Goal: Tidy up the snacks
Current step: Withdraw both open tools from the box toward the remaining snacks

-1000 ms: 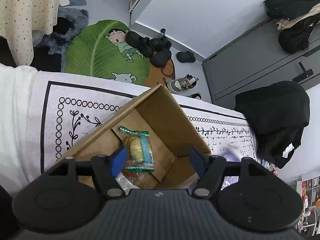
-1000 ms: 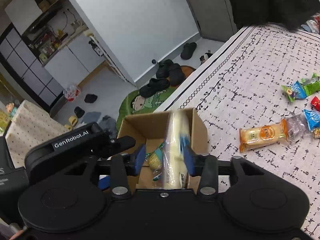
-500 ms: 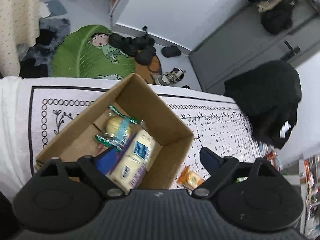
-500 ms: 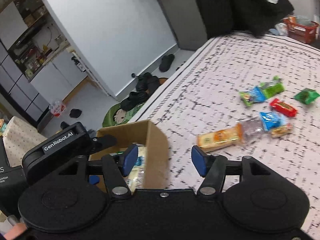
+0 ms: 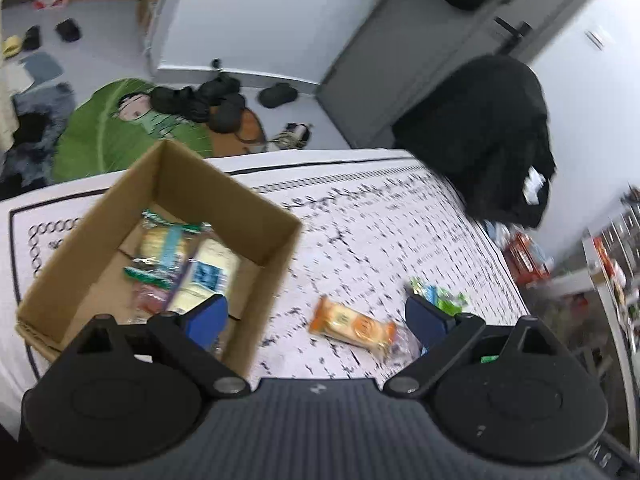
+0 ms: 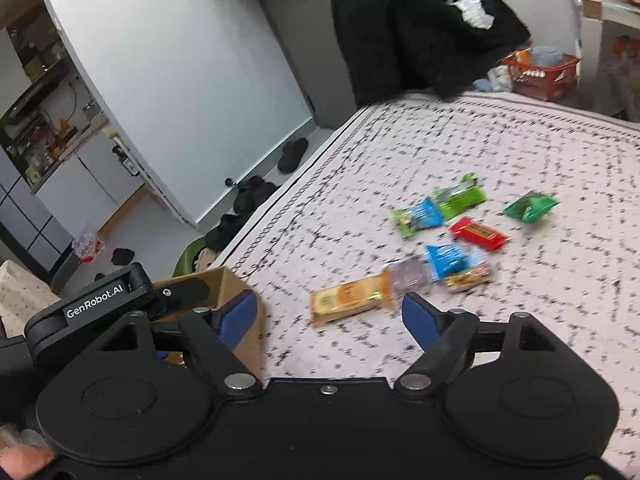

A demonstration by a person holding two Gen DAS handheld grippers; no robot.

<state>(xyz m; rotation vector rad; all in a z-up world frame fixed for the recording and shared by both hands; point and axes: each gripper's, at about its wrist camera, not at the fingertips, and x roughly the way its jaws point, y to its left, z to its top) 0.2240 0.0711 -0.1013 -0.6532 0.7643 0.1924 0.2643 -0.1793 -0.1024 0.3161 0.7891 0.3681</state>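
Cardboard box on the cloth holds several packets. Six or so snacks lie loose well apart from it; orange bar nearest. Left gripper and right gripper: jaws opening, nothing between. Motion blur hides labels; box interior partly hidden behind left jaw.

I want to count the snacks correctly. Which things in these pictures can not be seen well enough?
- Cardboard box, right wrist view: the left gripper hides its inside.
- Box contents, left wrist view: the packets overlap; those underneath stay hidden.
- Loose snacks, left wrist view: only the orange packet shows whole; a jaw covers most of the green one.
- Printing on wrappers: blurred in both views.
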